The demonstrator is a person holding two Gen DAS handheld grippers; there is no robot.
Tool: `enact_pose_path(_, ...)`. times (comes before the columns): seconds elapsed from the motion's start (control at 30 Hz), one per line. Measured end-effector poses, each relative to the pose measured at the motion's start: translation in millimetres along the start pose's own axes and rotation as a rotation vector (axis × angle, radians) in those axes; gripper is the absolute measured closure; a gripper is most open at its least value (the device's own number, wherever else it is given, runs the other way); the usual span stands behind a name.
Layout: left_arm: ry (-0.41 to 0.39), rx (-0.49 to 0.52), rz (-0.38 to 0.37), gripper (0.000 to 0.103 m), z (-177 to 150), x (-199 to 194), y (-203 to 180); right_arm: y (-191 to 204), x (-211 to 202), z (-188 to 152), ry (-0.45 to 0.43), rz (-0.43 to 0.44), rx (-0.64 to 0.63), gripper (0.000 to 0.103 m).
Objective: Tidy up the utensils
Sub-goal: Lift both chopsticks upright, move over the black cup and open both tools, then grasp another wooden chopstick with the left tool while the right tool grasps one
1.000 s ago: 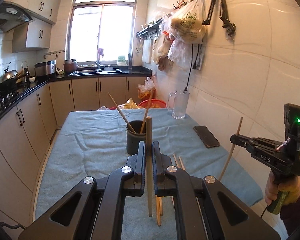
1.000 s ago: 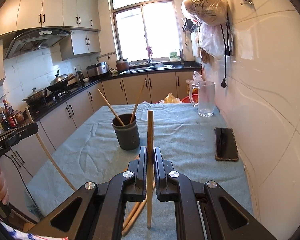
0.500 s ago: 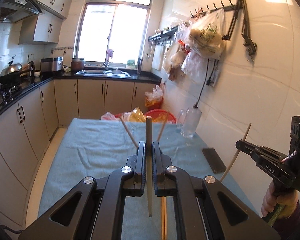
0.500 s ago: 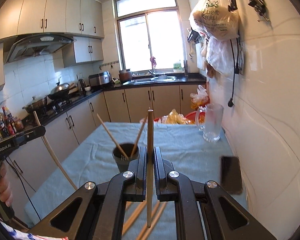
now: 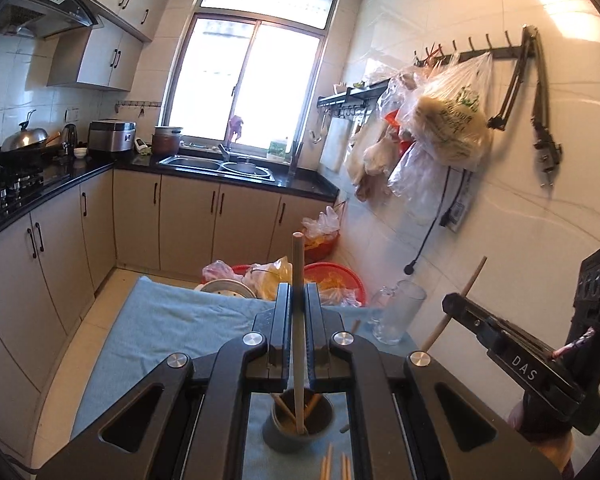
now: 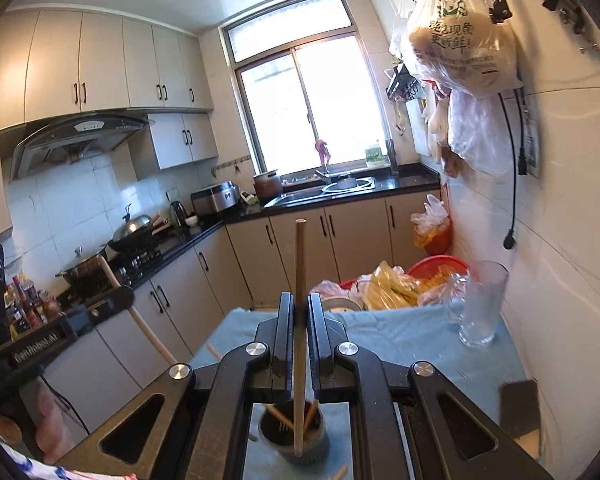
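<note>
Left wrist view: table (image 5: 168, 328) with a blue cloth fills the bottom, kitchen counters and a sink behind it, red basins past the far edge. Then a glass mug (image 5: 398, 312) near the wall side of the table, and a dark cup (image 5: 302, 428) sitting right below the claws with a couple of chopsticks already leaning in it. The left gripper (image 5: 299, 312) is clenched on one chopstick (image 5: 298, 280), held upright, lower end showing over the cup's mouth. A few loose chopsticks (image 5: 334, 466) lie on the cloth just in front of the cup.

Off to the right side you can see the right gripper (image 5: 454, 306) too, pinching its stick at a slant. In its own view the right gripper (image 6: 300, 316) is clamped on a chopstick (image 6: 300, 272) nearly upright, lower end in front of the cup (image 6: 292, 434). Can't tell if either tip actually touches the cup. Phone (image 6: 518, 404) lies by the wall.
</note>
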State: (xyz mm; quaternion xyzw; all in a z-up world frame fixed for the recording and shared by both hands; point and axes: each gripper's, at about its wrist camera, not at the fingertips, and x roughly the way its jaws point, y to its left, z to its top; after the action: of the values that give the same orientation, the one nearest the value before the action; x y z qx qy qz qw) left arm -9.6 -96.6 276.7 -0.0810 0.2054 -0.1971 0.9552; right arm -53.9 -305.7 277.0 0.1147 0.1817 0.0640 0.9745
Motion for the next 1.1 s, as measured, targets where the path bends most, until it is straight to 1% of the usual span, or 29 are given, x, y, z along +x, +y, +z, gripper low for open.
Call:
enact_pose_path(0.1,0.038,0.016,0.015,0.098,-6.6,30.5,-2.1,0.0,22.2,-4.5,0.012,-0.007,0.006,0.096)
enact_pose_path(0.27,0.131,0.019,0.021,0.098,-28.6,69.7,2.6,-7.5,62.7,-29.5,0.112,-0.023,0.019,0.096)
enact_pose_path(0.37,0.162,0.015,0.025,0.098,-39.5,78.0,8.1,-14.0,79.4,-44.5,0.167,-0.031,0.016,0.096)
enact_pose_path(0.47,0.172,0.017,0.037,0.098,-45.7,79.6,10.3,-21.7,91.3,-55.0,0.206,-0.038,0.028,0.096)
enact_pose_path(0.6,0.164,0.021,0.038,0.096,-47.6,71.4,11.8,-28.4,100.7,-61.5,0.232,-0.047,0.042,0.096)
enact_pose_path(0.63,0.161,0.021,0.038,0.094,-47.7,69.1,12.3,-29.5,101.6,-61.6,0.234,-0.045,0.044,0.096)
enact_pose_path(0.7,0.154,0.023,0.041,0.084,-47.8,61.1,11.8,-30.6,101.9,-60.6,0.235,-0.043,0.051,0.094)
enact_pose_path(0.73,0.148,0.021,0.044,0.073,-47.3,57.3,12.3,-30.0,101.2,-59.8,0.234,-0.044,0.049,0.090)
enact_pose_path(0.77,0.136,0.016,0.049,0.068,-47.1,50.7,13.7,-29.4,100.0,-59.0,0.230,-0.049,0.045,0.083)
enact_pose_path(0.83,0.121,0.011,0.055,0.067,-47.1,40.8,15.3,-28.0,95.4,-58.2,0.217,-0.051,0.038,0.073)
enact_pose_path(1.0,0.093,0.003,0.068,0.062,-53.4,5.3,23.8,-28.1,70.3,-52.8,0.186,-0.065,0.037,0.068)
enact_pose_path(1.07,0.085,0.001,0.078,0.058,-59.3,-10.1,28.4,-29.4,56.9,-53.7,0.178,-0.074,0.037,0.061)
enact_pose_path(1.1,0.083,-0.003,0.083,0.058,-64.6,-19.4,31.0,-31.1,49.6,-55.9,0.177,-0.082,0.033,0.060)
